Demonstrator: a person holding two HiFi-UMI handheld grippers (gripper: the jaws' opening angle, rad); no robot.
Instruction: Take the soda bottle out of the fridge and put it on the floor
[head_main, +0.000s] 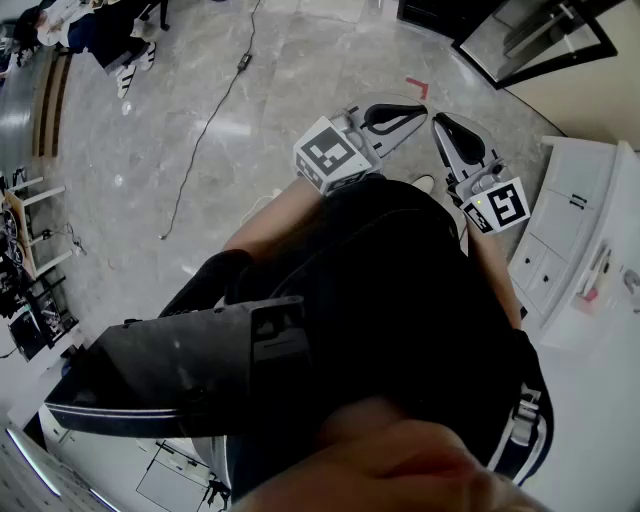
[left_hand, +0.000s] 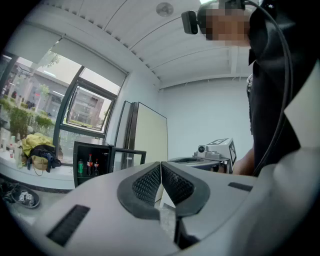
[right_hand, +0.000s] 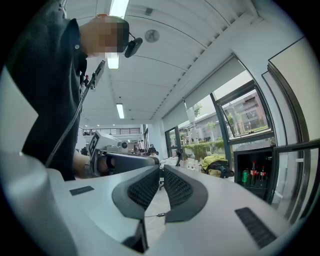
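left gripper (left_hand: 161, 169) and right gripper (right_hand: 161, 174), level at the body, jaws closed on nothing. well beyond, soda bottle (right_hand: 253, 172) stands inside the open fridge (right_hand: 270, 155). step judged: approach; next, close in and part the jaws.

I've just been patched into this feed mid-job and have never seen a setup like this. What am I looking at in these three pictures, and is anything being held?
There is no robot arm. A person carries a two-jaw gripper in each hand. The head view comes from a camera on the person's head, looking down. It shows the left gripper and right gripper held out over the marble floor. The other two pictures come from cameras riding on each gripper, looking along its jaws. Both pairs of jaws are shut, with nothing between them. Across the room stands a small black fridge with its door open and bottles inside.
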